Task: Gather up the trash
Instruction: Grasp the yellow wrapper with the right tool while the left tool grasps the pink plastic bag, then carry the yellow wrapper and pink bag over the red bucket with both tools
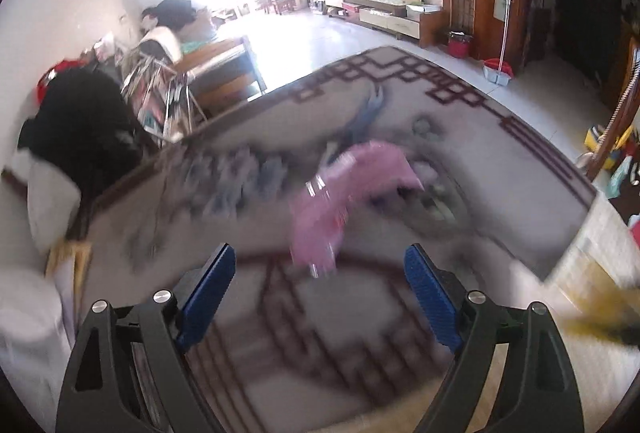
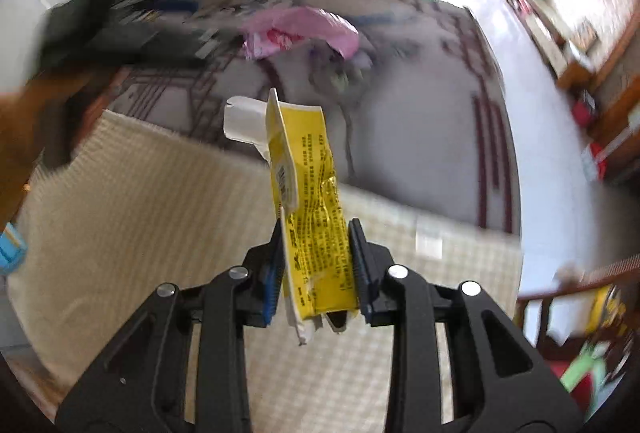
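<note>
Left wrist view, left to right: dark bundle (image 1: pixel 80 129) at the far-left bench edge, blurred, kind unclear. Patterned bench (image 1: pixel 460 137) with maroon fret border and blue-grey motifs, all smeared by motion. Pink wrapper (image 1: pixel 340 193) lies crumpled mid-bench, ahead of the left tool (image 1: pixel 320 269) and apart from it. Left tool stands wide, blue pads (image 1: pixel 212 293) well apart, nothing between them. Yellow smear (image 1: pixel 600 317) at the right edge, cut off and too blurred to name. Beyond, on the floor by the wooden screen, a red bin (image 1: pixel 459 44); contents cannot be made out.

Right wrist view, left to right: dark blurred mass (image 2: pixel 120 9) top left, partly hiding the bench's far corner. Cream checked cloth (image 2: pixel 140 201) covers the near surface below the tool. Right tool (image 2: pixel 316 233) is clamped on a yellow sachet (image 2: pixel 312 193), crumpled, printed, white torn flap (image 2: pixel 244 123) at its upper end; sachet is held upright above the cloth. Pink wrapper (image 2: pixel 300 31) lies farther off on the bench (image 2: pixel 420 137). Right side of the room too blurred to read.
</note>
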`<action>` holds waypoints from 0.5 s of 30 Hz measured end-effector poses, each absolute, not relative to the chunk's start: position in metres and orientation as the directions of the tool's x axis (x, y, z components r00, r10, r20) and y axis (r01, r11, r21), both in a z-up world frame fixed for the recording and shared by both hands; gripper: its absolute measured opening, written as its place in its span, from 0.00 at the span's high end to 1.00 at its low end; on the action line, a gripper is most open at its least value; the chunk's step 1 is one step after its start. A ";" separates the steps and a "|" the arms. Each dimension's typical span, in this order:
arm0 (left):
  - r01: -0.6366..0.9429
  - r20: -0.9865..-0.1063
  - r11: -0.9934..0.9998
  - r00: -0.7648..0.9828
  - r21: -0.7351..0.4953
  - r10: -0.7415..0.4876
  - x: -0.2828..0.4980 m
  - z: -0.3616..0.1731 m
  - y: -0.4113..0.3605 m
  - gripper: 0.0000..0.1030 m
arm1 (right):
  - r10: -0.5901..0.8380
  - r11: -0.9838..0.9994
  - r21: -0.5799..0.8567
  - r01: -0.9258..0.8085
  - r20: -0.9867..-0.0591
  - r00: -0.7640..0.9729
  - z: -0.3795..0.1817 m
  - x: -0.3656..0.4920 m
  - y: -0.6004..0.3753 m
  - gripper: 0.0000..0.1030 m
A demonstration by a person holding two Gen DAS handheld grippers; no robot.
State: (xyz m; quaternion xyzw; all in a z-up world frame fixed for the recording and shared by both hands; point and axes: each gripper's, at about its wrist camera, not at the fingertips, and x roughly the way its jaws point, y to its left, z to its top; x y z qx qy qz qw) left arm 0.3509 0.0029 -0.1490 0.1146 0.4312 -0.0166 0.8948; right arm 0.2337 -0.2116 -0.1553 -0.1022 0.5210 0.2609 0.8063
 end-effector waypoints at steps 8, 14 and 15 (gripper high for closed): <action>0.153 -0.841 0.977 0.539 0.150 0.045 0.430 -0.182 -0.012 0.36 | 0.335 0.922 0.242 -0.301 -0.890 0.309 -0.175 0.209 -0.258 0.70; 0.086 -0.863 0.994 0.504 0.068 0.015 0.411 -0.187 -0.010 0.84 | 0.349 0.923 0.254 -0.287 -0.867 0.355 -0.160 0.202 -0.268 0.71; 0.068 -0.856 0.996 0.517 0.057 0.014 0.400 -0.179 -0.009 0.84 | 0.353 0.923 0.257 -0.288 -0.861 0.365 -0.156 0.200 -0.269 0.71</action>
